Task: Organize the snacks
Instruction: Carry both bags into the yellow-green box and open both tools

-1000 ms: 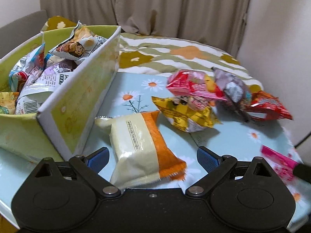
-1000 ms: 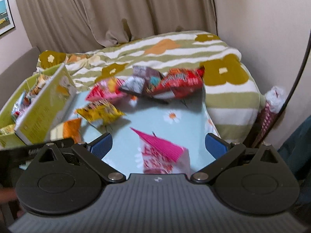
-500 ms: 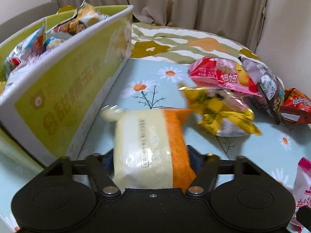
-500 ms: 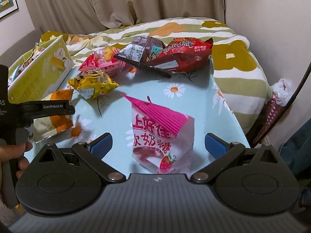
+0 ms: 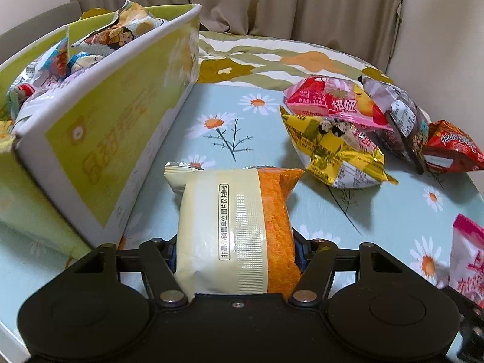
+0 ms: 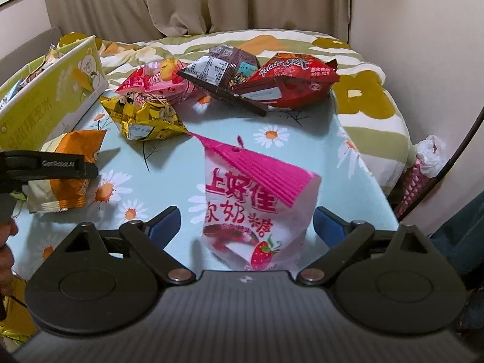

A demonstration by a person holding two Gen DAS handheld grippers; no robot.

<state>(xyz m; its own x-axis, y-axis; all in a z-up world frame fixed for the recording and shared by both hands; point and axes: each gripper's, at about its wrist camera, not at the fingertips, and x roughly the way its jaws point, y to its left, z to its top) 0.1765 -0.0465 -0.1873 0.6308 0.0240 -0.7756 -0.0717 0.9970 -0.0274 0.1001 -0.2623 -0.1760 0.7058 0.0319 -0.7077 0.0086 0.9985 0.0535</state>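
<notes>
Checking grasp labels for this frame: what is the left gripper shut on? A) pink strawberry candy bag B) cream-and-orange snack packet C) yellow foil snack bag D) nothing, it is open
B: in the left wrist view the left gripper is closed on the cream-and-orange snack packet, its fingers pressed against both sides, while the pink strawberry candy bag sits ungripped between the open fingers of the right gripper.

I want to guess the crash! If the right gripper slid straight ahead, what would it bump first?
Probably the pink strawberry candy bag, standing on the table right between the open right gripper fingers. It would be hit before the red chip bag farther back; exact depth is hard to judge.
</notes>
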